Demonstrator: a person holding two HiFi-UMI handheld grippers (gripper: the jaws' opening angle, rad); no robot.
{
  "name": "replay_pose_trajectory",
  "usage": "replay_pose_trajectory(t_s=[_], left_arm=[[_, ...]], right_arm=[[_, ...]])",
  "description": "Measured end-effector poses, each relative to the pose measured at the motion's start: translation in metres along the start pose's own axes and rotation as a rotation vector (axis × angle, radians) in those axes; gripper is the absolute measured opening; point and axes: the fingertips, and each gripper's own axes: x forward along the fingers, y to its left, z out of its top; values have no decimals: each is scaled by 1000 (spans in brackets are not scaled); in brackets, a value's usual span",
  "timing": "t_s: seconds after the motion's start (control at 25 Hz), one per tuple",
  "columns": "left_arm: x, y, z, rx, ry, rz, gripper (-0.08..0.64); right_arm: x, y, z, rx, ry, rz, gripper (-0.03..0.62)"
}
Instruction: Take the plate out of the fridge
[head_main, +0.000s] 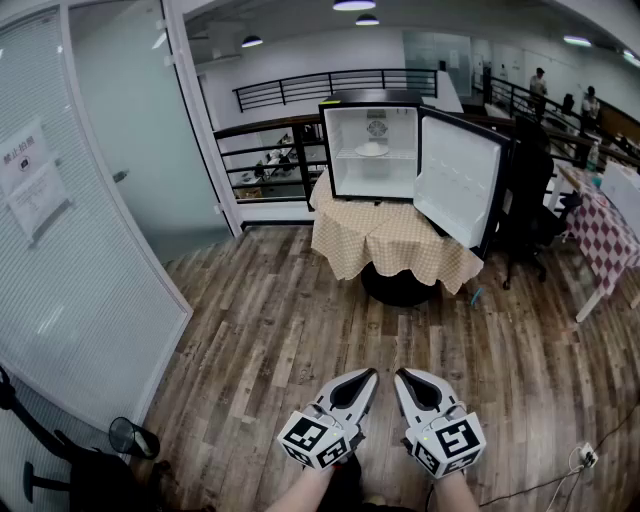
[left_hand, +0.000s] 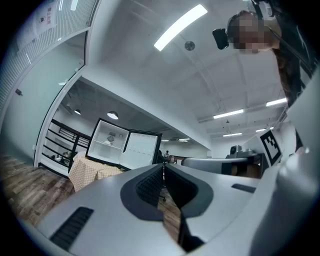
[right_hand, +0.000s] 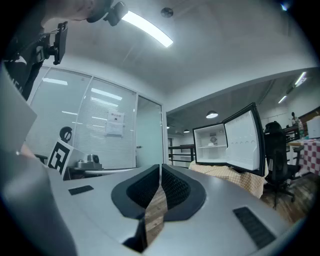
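- Head view: my left claw and right claw sit side by side, well apart from the open fridge on the cloth-covered surface. The plate rests on its shelf.
- Left gripper view: jaws pressed together, nothing between.
- Right gripper view: jaws closed, empty too.

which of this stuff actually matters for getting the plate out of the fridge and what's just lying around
For the job:
plate
fridge, door open
left hand-held gripper
right hand-held gripper

Just around:
office chair
checked table
wall notice
power strip
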Motion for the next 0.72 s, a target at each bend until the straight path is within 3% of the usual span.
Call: replay_pose_trajectory(t_s=[0.36, 0.72], left_arm=[[31, 42, -1, -29, 3, -6, 15], [78, 115, 5, -42, 18, -35, 15]], right_arm=[[43, -25, -5, 3, 11, -14, 41], [117, -67, -6, 39, 15, -64, 43]])
